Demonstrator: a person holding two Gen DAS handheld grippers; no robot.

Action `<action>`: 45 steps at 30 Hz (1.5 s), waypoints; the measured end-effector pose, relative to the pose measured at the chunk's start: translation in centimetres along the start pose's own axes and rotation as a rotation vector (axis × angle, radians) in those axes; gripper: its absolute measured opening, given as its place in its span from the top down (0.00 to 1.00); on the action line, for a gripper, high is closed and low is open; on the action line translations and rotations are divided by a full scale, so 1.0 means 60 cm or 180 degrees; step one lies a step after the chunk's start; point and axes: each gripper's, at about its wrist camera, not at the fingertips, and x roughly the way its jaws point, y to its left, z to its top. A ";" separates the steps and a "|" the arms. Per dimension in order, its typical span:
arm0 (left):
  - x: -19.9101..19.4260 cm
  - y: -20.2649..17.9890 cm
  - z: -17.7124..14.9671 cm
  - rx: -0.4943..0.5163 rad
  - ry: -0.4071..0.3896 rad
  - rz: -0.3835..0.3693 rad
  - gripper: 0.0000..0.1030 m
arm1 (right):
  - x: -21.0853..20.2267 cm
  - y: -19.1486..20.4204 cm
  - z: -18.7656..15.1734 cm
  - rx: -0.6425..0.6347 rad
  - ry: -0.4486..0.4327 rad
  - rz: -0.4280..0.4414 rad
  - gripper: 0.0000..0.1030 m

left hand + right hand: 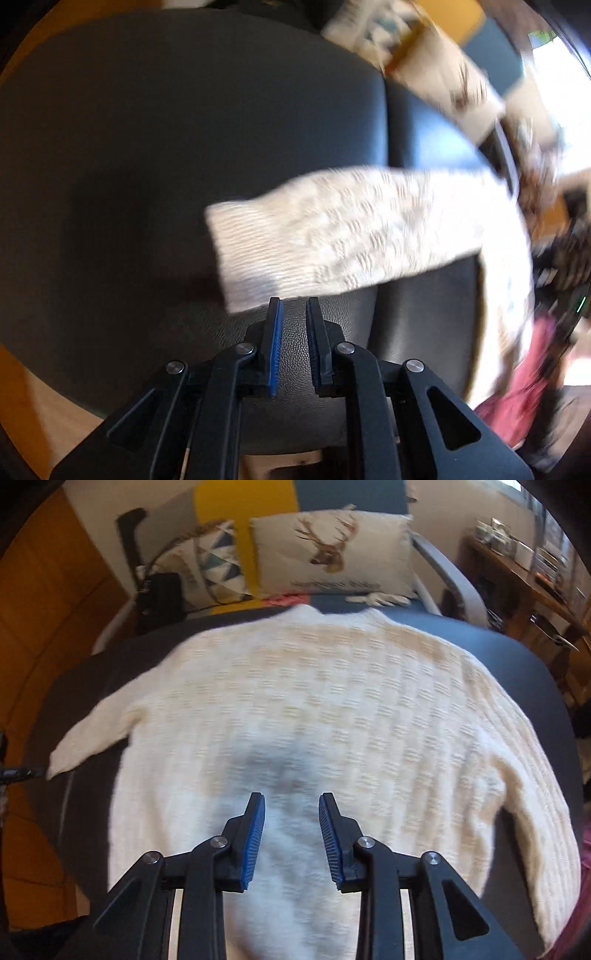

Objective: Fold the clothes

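Note:
A cream cable-knit sweater (314, 701) lies spread flat on a dark leather ottoman (74, 701), neck away from me and both sleeves out to the sides. My right gripper (291, 797) hovers over the sweater's lower middle with its jaws apart and nothing between them. In the left wrist view one sleeve (332, 229) stretches across the dark leather (147, 147), blurred. My left gripper (294, 301) sits just short of the sleeve's cuff. Its jaws stand a narrow gap apart, with bare leather showing between them.
A deer-print pillow (332, 554) and a triangle-print pillow (207, 565) lean at the back on a blue seat, with a black bag (160, 590) to their left. A pink garment (517, 387) lies beyond the sweater. A cluttered wooden shelf (535, 583) stands far right.

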 end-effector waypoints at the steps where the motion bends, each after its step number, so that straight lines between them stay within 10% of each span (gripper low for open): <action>1: -0.008 0.013 -0.001 -0.0090 -0.0054 -0.0079 0.83 | -0.002 0.021 -0.004 -0.0064 -0.0013 0.0104 0.70; 7: -0.006 0.056 -0.017 -0.0731 -0.0074 -0.0641 0.75 | 0.032 0.182 -0.011 -0.0497 0.0035 0.0689 0.70; 14: -0.003 0.098 -0.014 -0.0930 -0.0199 -0.0394 0.75 | 0.059 0.289 -0.025 -0.0805 0.0085 0.1081 0.70; 25: 0.046 0.069 0.028 -0.0580 -0.0024 -0.0045 0.65 | 0.090 0.284 -0.037 -0.0674 0.0166 0.1142 0.69; 27: 0.047 0.068 0.024 -0.0635 -0.0119 0.0016 0.68 | 0.100 0.279 -0.035 -0.0629 0.0197 0.1142 0.69; 28: 0.044 0.061 0.021 -0.0599 -0.0208 0.0037 0.94 | 0.106 0.277 -0.032 -0.0623 0.0190 0.1128 0.69; 29: 0.038 0.050 0.019 -0.0527 -0.0314 0.0052 0.97 | 0.110 0.276 -0.029 -0.0609 0.0152 0.1103 0.69; 37: -0.119 -0.033 0.012 -0.0263 -0.1372 -0.0517 0.98 | 0.132 0.231 0.065 -0.0475 -0.0132 0.0751 0.69; 45: -0.215 -0.097 0.040 0.0169 -0.1638 -0.0622 0.98 | 0.232 0.263 0.213 -0.1145 0.0151 0.0345 0.64</action>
